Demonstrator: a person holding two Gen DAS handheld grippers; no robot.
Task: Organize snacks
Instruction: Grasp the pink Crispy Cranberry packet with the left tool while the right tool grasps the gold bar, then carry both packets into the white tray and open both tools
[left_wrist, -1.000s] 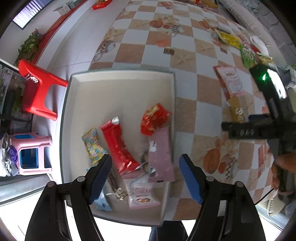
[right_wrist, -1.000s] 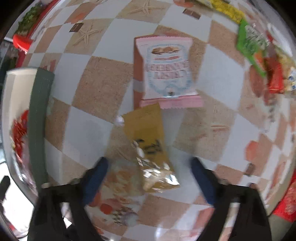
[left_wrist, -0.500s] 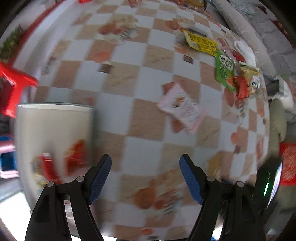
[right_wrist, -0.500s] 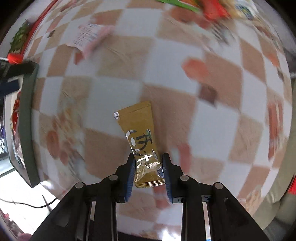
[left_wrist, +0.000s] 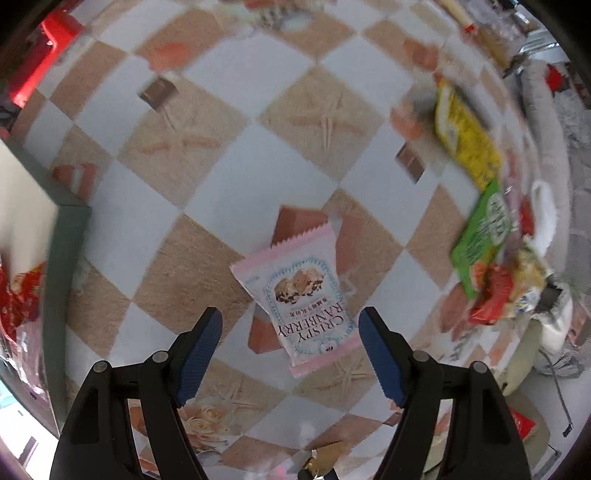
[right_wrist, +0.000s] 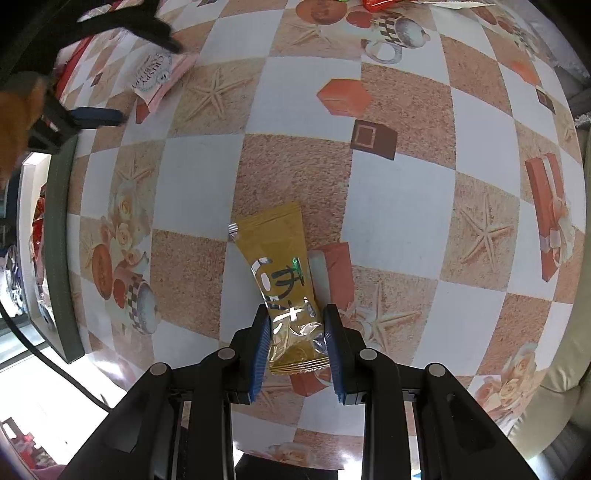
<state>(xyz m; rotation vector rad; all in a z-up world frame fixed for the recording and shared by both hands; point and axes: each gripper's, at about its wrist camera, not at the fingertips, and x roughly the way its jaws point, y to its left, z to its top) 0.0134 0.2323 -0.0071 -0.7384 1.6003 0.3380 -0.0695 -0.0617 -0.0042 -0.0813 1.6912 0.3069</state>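
On the checkered tablecloth (right_wrist: 399, 206), the right gripper (right_wrist: 297, 341) clamps a gold packet (right_wrist: 284, 291), apparently mid-carry toward the tray (right_wrist: 61, 236) at left. The left gripper (left_wrist: 290, 341), jaws wide and empty, hovers over a pink packet (left_wrist: 299, 291); next it likely lowers and closes.

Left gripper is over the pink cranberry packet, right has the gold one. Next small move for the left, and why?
Probably lower the left gripper and close on the pink packet. Its fingers stand open on either side of the packet's near end, which lies flat on the checkered tablecloth, so it is lined up but not gripped. The right gripper is already shut on the gold packet.
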